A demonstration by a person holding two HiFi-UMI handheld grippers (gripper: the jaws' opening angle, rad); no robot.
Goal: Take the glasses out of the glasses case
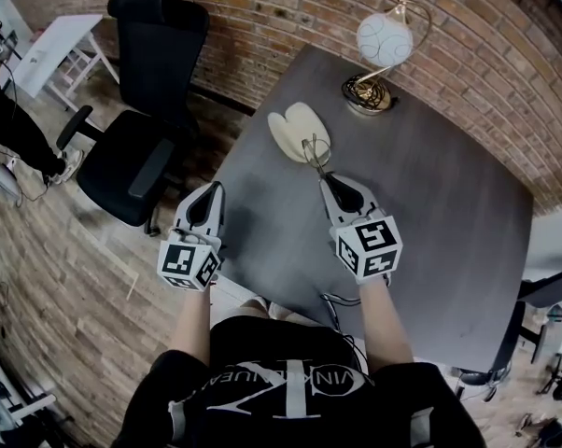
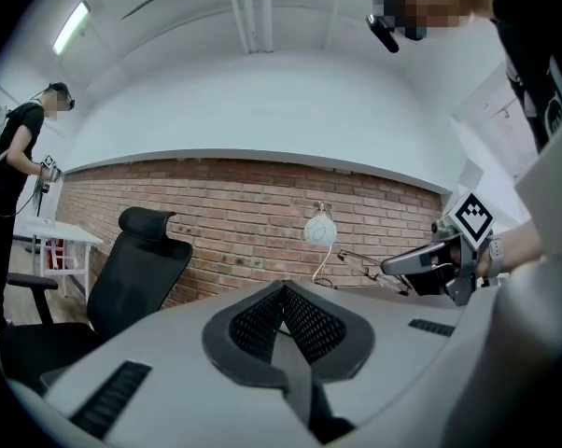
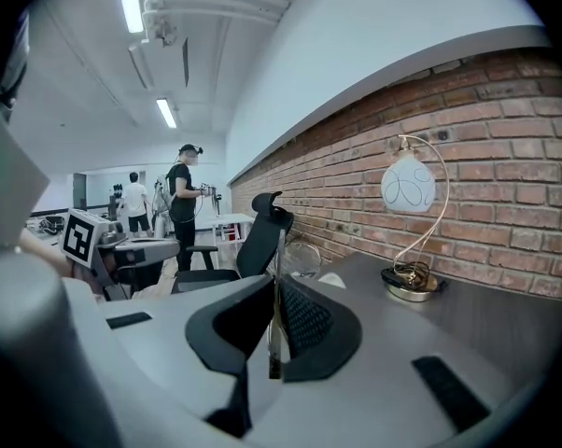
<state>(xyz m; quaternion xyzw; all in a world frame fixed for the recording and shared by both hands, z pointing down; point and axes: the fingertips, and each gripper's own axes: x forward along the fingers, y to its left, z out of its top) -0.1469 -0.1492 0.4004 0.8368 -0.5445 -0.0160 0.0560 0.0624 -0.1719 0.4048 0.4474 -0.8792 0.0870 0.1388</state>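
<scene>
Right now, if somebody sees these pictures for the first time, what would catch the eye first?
First, the thin wire glasses pinched by one temple in the right tongs, close to the open cream case lying on the dark table. Next, the lamp with a white globe at the table's far edge by the brick wall, and the left tongs, shut and empty, beyond the table's left edge.
</scene>
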